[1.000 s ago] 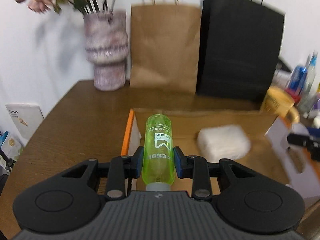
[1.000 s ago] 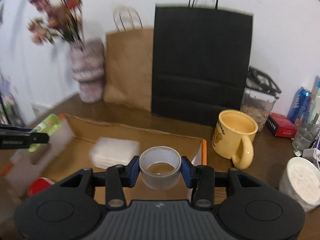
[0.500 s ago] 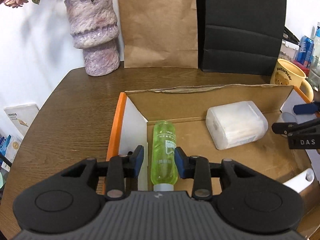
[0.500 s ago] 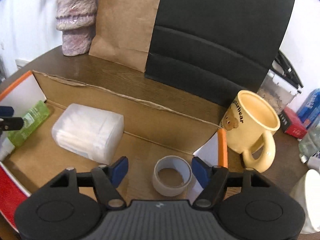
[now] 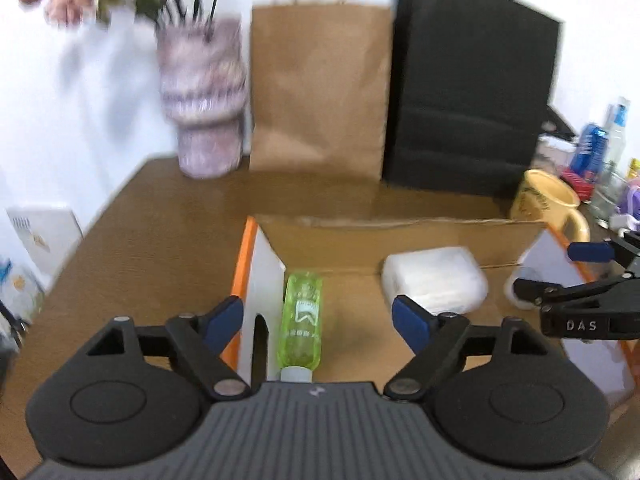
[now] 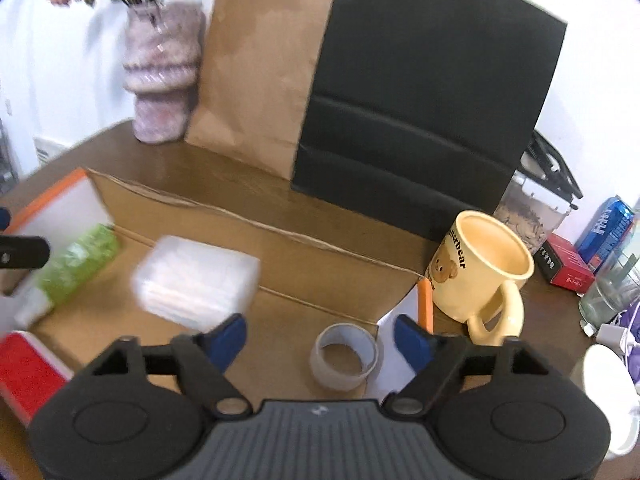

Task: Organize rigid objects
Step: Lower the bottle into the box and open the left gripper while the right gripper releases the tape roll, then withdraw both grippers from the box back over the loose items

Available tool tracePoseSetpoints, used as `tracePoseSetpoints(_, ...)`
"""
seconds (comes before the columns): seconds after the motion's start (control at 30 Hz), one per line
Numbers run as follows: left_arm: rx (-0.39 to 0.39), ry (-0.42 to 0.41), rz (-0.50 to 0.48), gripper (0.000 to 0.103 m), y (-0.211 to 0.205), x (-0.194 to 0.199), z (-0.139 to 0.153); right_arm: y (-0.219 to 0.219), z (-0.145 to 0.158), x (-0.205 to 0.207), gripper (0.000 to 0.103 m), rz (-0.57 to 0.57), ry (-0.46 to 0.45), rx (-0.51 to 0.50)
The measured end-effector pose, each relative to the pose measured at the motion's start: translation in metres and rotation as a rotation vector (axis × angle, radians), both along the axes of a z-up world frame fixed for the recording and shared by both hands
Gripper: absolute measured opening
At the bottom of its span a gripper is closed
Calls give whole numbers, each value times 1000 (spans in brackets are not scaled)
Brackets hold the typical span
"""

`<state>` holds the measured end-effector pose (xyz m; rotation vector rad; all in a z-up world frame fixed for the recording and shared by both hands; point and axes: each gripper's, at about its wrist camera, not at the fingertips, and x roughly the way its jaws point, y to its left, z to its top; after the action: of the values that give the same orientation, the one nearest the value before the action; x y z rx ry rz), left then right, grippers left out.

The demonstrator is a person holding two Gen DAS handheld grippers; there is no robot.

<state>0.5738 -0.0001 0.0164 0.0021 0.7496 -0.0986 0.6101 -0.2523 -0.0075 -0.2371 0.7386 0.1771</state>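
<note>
Right now I count three loose items lying in the cardboard box point(image 6: 328, 268): one green bottle point(image 5: 302, 320), one white plastic case point(image 5: 434, 280) and one roll of tape point(image 6: 345, 356). My left gripper point(image 5: 318, 318) has its fingers spread wide, with the bottle lying between them untouched, flat on the box floor and tight against the white left wall with the orange edge point(image 5: 242, 280), cap toward me. My right gripper point(image 6: 320, 338) is spread too, holding nothing; the tape roll sits on the floor between its fingers, hole up, just beside the box's right end flap. The white case lies mid-box, well apart from the bottle, with bare cardboard between them. Beyond the box's back wall I see two paper bags, one brown point(image 6: 256, 80) and one black point(image 6: 428, 104), standing side by side, and one vase point(image 6: 162, 76) to their left. One yellow mug point(image 6: 480, 268) stands just outside the box's right end, near the orange edge there.
</note>
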Motion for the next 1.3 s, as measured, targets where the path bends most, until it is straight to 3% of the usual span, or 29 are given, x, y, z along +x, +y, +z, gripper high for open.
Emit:
tracePoseSetpoints(0.13,32,-36,0,85,-1,-29,37,3,32,-38,84,33,-58,-38)
tracePoseSetpoints(0.37,32,-123,16,86,3,-90,80,-13,72,-101,84,23,-148,-4)
tracePoseSetpoints(0.5,55,-247,54,86,4,-144,91,-20,80,-160,84,30,-302,67)
tracePoseSetpoints(0.6,39,-413,93,91,4,-195,89,-24,75,-213,94,39,-442,148)
tracePoseSetpoints(0.67,16,-454,86,92,2,-222,82,-26,68,-244,94,44,-501,195)
tracePoseSetpoints(0.87,22,-516,103,92,-6,-287,64,-35,44,-313,94,37,-561,300)
tracePoseSetpoints(1.0,17,-554,102,93,-6,-328,55,-35,36,-348,94,46,-574,311)
tracePoseSetpoints(1.3,18,-554,143,94,4,-401,34,-33,19,-429,95,42,-580,387)
